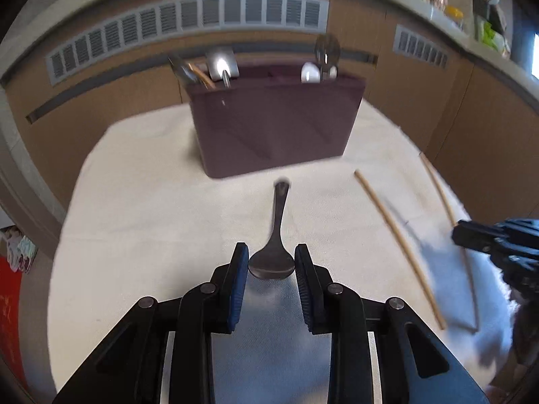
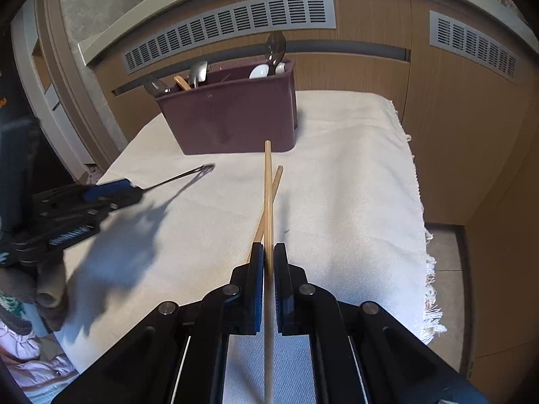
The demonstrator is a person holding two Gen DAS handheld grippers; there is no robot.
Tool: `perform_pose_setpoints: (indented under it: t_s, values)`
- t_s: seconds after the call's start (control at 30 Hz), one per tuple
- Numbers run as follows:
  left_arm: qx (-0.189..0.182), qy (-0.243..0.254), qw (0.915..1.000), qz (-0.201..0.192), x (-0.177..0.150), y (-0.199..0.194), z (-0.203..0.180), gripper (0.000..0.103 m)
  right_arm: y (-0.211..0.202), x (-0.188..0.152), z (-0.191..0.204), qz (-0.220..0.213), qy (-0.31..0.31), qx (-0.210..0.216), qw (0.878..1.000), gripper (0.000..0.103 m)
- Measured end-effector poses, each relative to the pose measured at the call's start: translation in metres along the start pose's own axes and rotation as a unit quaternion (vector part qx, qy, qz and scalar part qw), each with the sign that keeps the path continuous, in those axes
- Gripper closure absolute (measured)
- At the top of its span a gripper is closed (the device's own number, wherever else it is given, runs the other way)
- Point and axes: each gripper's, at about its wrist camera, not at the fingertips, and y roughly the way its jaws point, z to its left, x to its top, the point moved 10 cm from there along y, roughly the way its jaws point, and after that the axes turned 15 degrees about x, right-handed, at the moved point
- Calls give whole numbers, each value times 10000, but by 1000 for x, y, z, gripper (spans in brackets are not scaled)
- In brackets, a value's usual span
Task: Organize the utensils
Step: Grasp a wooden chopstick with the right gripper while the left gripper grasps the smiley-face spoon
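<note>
While clamped, spoon (image 1: 272,262) between left claw (image 1: 271,260)

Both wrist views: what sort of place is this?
Probably a home kitchen or dining corner: a cloth-covered table holds a maroon utensil caddy, wooden cabinets with vent grilles stand behind, and a cluttered counter.

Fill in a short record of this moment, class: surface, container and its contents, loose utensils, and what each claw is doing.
surface: table under a cream cloth
container: maroon caddy standing upright at the far end
contents: spoons and a wooden stick at one end, a white spoon at the other
left claw: pads at the sides of a metal spoon, at its bowl
right claw: shut on one chopstick
loose: second chopstick on the cloth, crossing under the first
</note>
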Motion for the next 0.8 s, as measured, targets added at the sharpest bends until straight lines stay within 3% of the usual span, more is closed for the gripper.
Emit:
perform_pose_setpoints:
  t_s: [0.2, 0.8]
  values:
    - [123, -94, 9975, -691, 28, -53, 16, 74, -7, 8, 16, -142, -105, 32, 9998, 98]
    - [-10, -272, 9950, -965, 29, -98, 30, 74, -47, 29, 48, -538, -559, -181, 9968, 98]
